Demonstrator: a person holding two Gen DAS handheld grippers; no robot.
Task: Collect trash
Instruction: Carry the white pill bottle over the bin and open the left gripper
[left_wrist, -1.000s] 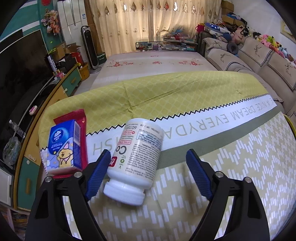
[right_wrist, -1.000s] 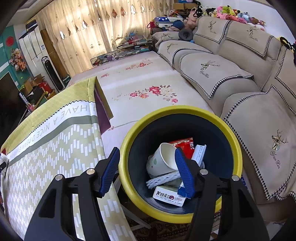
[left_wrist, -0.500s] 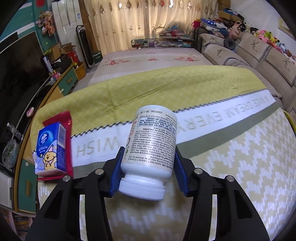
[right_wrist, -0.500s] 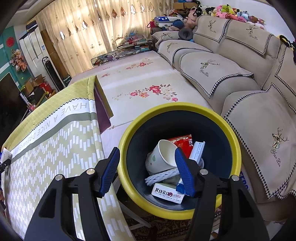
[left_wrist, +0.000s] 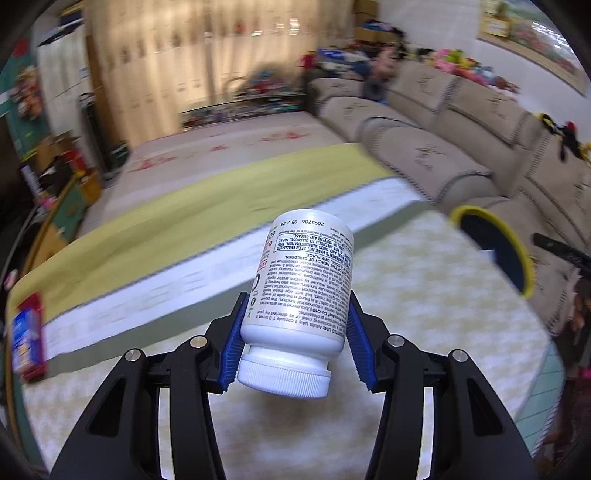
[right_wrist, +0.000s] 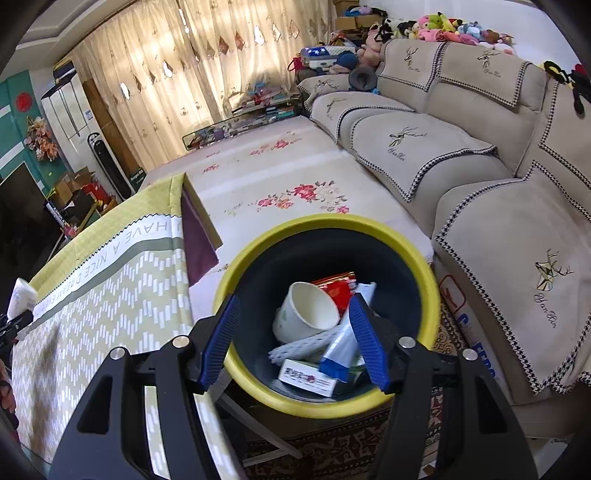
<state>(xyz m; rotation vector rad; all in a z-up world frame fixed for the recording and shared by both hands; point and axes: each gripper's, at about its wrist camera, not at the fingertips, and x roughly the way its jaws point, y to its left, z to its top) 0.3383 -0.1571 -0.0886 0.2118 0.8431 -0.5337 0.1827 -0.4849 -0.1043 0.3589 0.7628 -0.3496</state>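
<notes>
Squarely between the blue pads of the left gripper (left_wrist: 295, 341), low in frame, sits the white bottle (left_wrist: 301, 295) — clamped, cap nearest the camera, raised off the patterned tablecloth (left_wrist: 424, 295). Farther right, the yellow-rimmed bin (left_wrist: 513, 258). The right gripper (right_wrist: 293, 341) hangs unclenched and empty — over the bin.

Left view: the worktop (left_wrist: 424, 266) beyond the jaws is motion-blurred, its cloth lettering unreadable. Far left of the jaws, a blue packet (left_wrist: 26, 341) is smeared and edge-cut. The bin (left_wrist: 511, 240), right of the jaws, hides its contents. In the right view, the cup (right_wrist: 308, 312) covers trash beneath.
</notes>
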